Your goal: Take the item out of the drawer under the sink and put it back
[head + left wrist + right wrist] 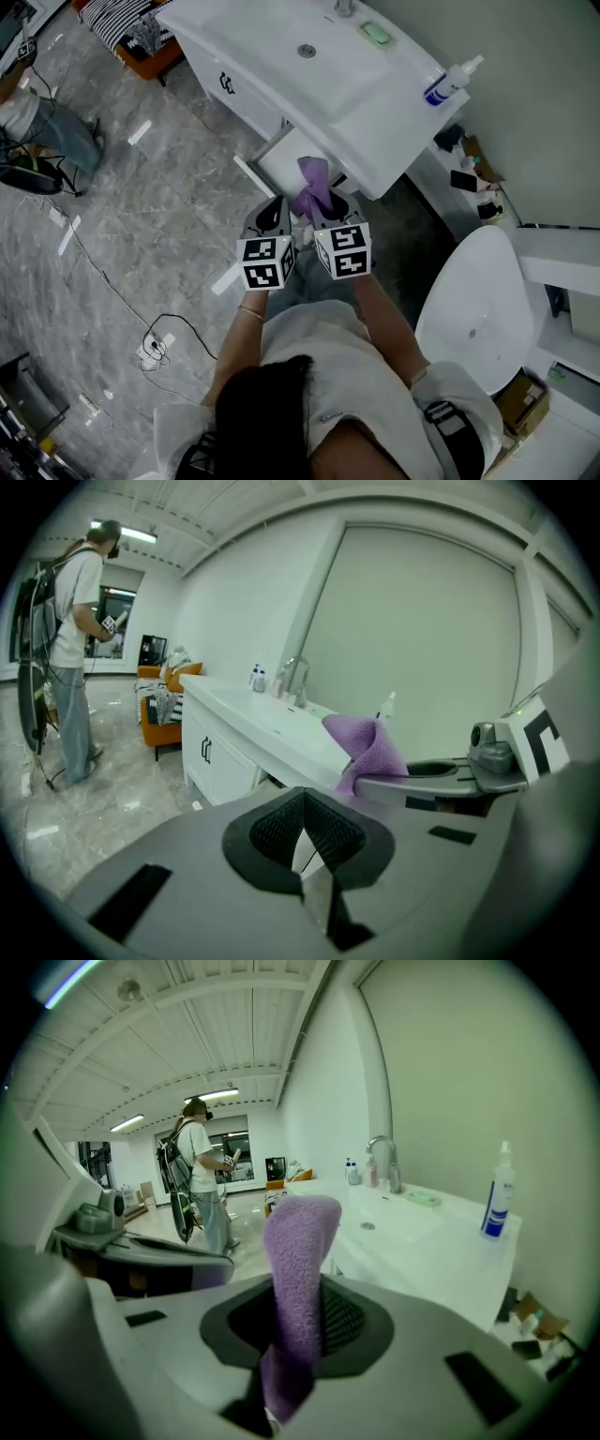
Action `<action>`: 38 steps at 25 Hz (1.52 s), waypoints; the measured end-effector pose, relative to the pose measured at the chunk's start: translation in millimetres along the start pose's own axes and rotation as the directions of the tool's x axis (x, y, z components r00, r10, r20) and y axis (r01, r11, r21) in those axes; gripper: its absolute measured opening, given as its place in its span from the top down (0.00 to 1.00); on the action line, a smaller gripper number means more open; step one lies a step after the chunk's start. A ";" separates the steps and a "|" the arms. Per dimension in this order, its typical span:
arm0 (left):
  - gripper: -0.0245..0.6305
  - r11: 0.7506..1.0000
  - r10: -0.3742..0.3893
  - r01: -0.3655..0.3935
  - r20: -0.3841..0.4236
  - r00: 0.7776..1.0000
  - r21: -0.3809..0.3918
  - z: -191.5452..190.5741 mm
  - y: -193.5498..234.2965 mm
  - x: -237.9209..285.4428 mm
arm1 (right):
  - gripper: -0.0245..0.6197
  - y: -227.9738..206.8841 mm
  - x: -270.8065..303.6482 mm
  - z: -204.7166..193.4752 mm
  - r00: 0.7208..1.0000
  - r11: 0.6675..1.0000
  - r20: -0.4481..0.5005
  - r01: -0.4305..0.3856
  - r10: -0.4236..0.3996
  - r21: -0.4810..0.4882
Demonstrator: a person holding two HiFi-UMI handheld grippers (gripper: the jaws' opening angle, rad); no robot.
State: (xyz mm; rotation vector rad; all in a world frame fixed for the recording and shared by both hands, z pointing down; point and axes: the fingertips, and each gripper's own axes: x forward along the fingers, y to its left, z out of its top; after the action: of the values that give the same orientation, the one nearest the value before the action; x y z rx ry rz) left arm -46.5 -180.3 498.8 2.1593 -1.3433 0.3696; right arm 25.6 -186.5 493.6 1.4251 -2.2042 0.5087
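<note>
In front of the sink (323,70), over the open drawer (278,161) below it, the right gripper (330,204) has its fingers clenched on a purple cloth (315,180). The cloth stands up between them, lifted clear of the drawer. The left gripper (277,208) is just beside the right one, equally near the sink, its fingers pressed together on nothing.

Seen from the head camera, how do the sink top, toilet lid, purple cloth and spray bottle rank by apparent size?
Largest: sink top.
Second: toilet lid.
Then purple cloth and spray bottle: they look about alike, and the cloth is partly hidden, so I won't rank them.
</note>
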 end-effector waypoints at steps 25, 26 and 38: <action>0.96 0.978 0.115 -0.143 -0.176 0.978 -0.154 -72.1 85.8 152.1 | 0.83 -35.1 170.6 -76.7 0.962 0.992 -0.256 -0.114 0.098 -0.048; 0.96 0.976 0.113 -0.143 -0.177 0.978 -0.163 -74.6 88.4 158.7 | 0.83 -36.1 176.8 -79.6 0.962 0.992 -0.256 -0.116 0.099 -0.051; 0.96 0.961 0.122 -0.179 -0.256 0.959 -0.210 -104.1 124.9 209.1 | 0.83 -56.7 250.7 -137.8 0.937 0.996 -0.341 -0.085 0.083 0.009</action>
State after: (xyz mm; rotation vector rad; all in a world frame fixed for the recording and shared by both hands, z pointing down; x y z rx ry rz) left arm -55.0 -313.5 727.6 1.7649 -1.3438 0.4926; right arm 13.4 -321.7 751.6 1.1426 -1.9889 0.7199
